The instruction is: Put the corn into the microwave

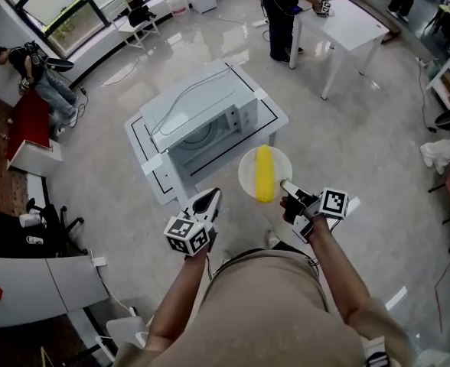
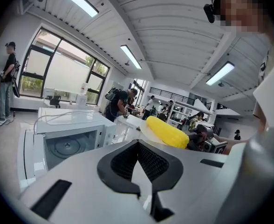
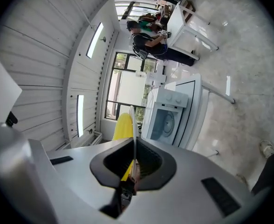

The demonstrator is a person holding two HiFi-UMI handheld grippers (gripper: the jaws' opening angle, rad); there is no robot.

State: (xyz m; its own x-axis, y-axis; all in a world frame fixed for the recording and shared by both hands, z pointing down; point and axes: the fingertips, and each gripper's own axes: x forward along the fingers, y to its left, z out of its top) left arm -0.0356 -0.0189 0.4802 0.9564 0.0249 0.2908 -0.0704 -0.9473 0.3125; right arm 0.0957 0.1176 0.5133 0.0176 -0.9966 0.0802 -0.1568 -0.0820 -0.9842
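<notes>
A yellow corn cob (image 1: 264, 173) lies on a small white plate (image 1: 247, 178), held in the air just right of the microwave's front. My right gripper (image 1: 285, 186) is shut on the plate's near rim; in the right gripper view that rim (image 3: 133, 125) stands edge-on between the pads with the corn (image 3: 124, 125) beside it. The white microwave (image 1: 202, 117) stands on a low white table (image 1: 267, 113), its cavity and glass turntable showing (image 2: 67, 146). My left gripper (image 1: 208, 199) hangs shut and holds nothing, left of the plate. From it I see the corn (image 2: 167, 131) at the right.
A person stands at a white table (image 1: 355, 25) at the back. Another person (image 1: 37, 75) is at the left beside a red box (image 1: 27, 121). White tables (image 1: 26, 285) and black bags (image 1: 14, 232) sit at the lower left. Grey glossy floor surrounds the microwave's table.
</notes>
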